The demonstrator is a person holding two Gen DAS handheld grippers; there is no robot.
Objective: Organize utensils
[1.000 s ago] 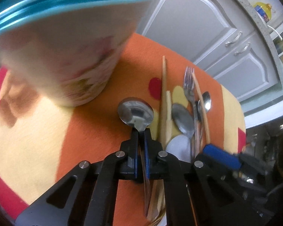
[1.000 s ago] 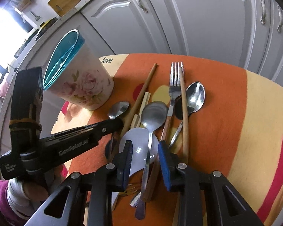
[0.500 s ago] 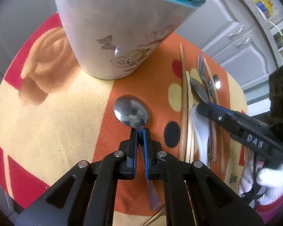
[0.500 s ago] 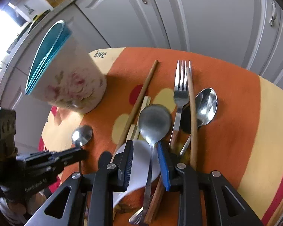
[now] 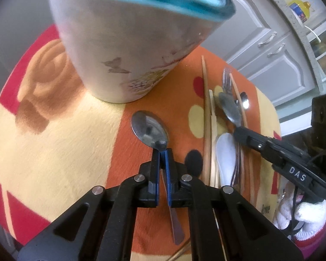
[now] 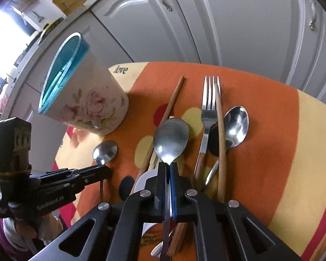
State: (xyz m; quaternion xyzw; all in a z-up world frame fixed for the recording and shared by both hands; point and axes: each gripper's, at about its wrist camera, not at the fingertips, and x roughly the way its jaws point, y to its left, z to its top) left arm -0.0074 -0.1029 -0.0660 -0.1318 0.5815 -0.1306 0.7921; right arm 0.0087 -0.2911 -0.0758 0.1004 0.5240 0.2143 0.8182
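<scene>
My left gripper (image 5: 162,152) is shut on the neck of a small steel spoon (image 5: 148,128), held above the cloth just in front of the floral cup (image 5: 128,50) with a blue rim. The same small spoon (image 6: 105,151) and cup (image 6: 84,102) show in the right wrist view. My right gripper (image 6: 167,165) is shut on the neck of a large steel spoon (image 6: 171,138) over the utensil pile. A fork (image 6: 208,106), another spoon (image 6: 237,126), wooden chopsticks (image 6: 220,130) and a white spoon (image 5: 226,154) lie there.
An orange, yellow and red cloth (image 6: 271,152) covers the small table. Grey cabinet doors (image 6: 239,21) stand behind it. The table edge falls away on the left, past the cup.
My right gripper has shut on the large spoon's neck. My left gripper, with the small spoon, has moved away from the pile, then closer to the cup.
</scene>
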